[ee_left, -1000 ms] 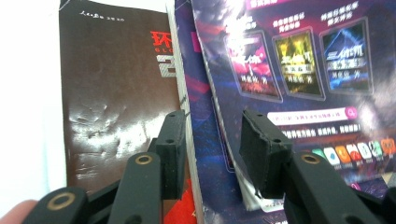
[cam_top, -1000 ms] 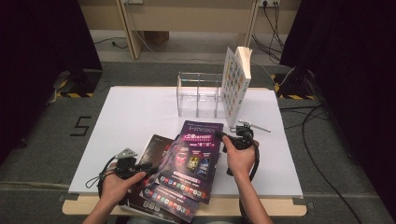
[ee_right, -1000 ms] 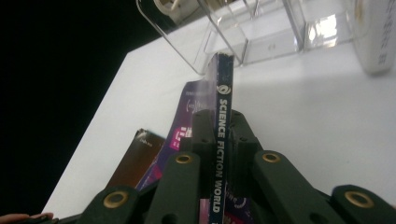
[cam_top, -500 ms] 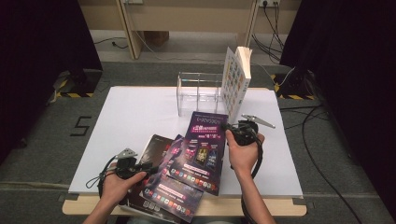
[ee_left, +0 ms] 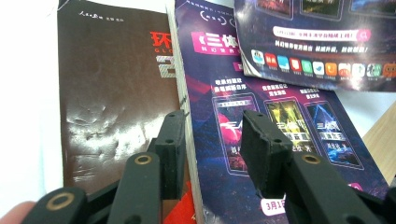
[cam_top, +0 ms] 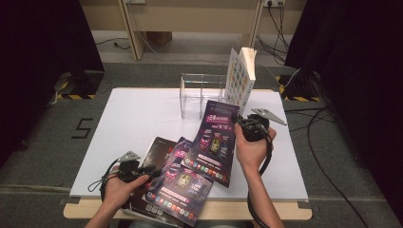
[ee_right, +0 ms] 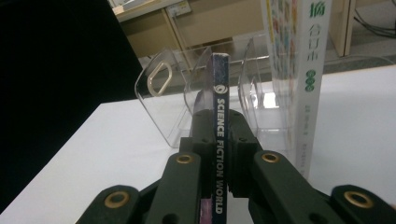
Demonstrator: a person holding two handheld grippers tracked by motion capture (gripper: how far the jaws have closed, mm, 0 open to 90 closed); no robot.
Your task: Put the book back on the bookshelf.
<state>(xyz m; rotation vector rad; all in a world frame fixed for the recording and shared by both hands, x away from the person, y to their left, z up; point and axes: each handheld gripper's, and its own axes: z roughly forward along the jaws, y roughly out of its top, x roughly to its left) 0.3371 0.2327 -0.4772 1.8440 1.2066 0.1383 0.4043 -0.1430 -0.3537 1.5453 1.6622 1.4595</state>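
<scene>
Now the purple magazine (cam_top: 213,142) is coming up off the pile & swinging toward the clear rack (cam_top: 202,92) — a sec ago it was lying lower, over the other mags. Right gripper (cam_top: 243,124) is clamping its spine (ee_right: 219,140), slot dead ahead. Looks like it's getting filed next to the upright white book (cam_top: 240,76). Left gripper (cam_top: 151,172), jaws parted w/ nothing between, is hovering over the second purple magazine (ee_left: 261,140) and brown book (ee_left: 116,93) near the table (cam_top: 133,114) edge.

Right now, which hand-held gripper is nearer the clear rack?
Right. The right hand-held gripper sits just before the clear rack; the left hand-held gripper is back near the table's front edge.
</scene>
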